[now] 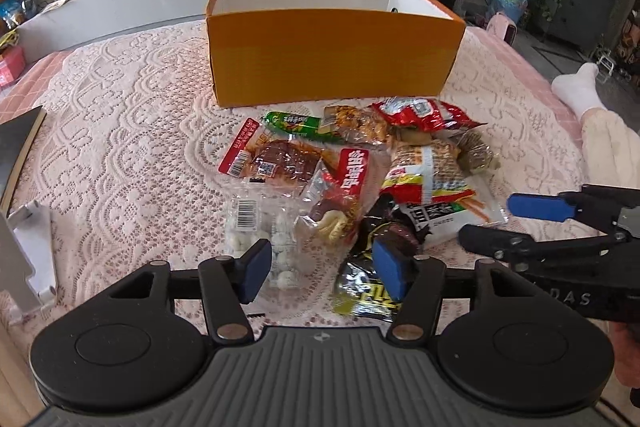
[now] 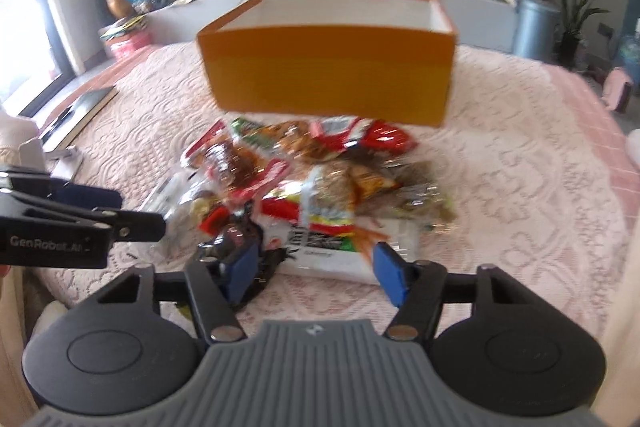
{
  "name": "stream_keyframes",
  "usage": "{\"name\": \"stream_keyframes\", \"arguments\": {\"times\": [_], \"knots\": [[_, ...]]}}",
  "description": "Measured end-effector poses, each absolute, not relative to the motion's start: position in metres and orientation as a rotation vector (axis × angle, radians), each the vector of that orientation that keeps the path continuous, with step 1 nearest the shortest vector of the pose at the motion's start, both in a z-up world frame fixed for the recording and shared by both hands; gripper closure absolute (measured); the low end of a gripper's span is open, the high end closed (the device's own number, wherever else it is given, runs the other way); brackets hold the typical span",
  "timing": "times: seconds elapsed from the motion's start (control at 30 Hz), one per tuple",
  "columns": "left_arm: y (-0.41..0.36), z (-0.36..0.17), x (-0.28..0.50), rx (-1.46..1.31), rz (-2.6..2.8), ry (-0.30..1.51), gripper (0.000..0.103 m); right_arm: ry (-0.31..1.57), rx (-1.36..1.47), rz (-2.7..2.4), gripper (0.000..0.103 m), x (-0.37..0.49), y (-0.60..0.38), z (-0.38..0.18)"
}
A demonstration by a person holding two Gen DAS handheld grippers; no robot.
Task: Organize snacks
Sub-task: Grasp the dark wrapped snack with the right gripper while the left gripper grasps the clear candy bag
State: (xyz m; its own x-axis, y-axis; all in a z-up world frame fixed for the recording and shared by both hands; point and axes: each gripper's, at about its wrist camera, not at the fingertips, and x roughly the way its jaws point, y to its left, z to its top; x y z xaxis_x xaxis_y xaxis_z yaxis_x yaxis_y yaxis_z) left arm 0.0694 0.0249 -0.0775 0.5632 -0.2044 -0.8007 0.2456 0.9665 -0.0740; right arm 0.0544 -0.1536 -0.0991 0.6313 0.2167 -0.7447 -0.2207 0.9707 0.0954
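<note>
Snack packets (image 1: 352, 175) — heaped on lace cloth (image 1: 132, 131) before orange box (image 1: 332, 55). Left gripper (image 1: 325, 269) and right gripper (image 2: 316, 273) — jaws part-open over the heap's near edge, nothing held.

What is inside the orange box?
Only white inner walls show inside the orange box; no snacks are visible. Its floor is hidden by the near wall. The snack pile lies in front.

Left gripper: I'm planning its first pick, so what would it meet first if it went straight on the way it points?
Probably the clear candy bag lying between the open left gripper fingers, though depth is unclear.
</note>
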Motion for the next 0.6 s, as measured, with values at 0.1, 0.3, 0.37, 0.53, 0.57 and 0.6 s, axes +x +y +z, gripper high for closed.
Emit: {"name": "stream_keyframes", "arguments": {"times": [0.1, 0.3, 0.37, 0.53, 0.57, 0.6], "knots": [[0.030, -0.083, 0.076, 0.039, -0.253, 0.956, 0.035, 0.865, -0.007, 0.295, 0.046, 0.064, -0.141, -0.107], [0.039, -0.093, 0.085, 0.014, -0.250, 0.935, 0.038, 0.889, -0.002, 0.365, 0.048, 0.081, -0.122, -0.122], [0.042, -0.095, 0.088, -0.004, -0.264, 0.937, 0.038, 0.903, 0.018, 0.389, 0.048, 0.086, -0.120, -0.128], [0.041, -0.102, 0.093, 0.007, -0.289, 0.932, 0.038, 0.908, 0.008, 0.415, 0.044, 0.091, -0.113, -0.140], [0.040, -0.103, 0.093, 0.013, -0.289, 0.933, 0.038, 0.901, 0.008, 0.418, 0.042, 0.091, -0.113, -0.141], [0.040, -0.105, 0.093, 0.018, -0.289, 0.934, 0.038, 0.893, 0.004, 0.422, 0.040, 0.091, -0.112, -0.142]]}}
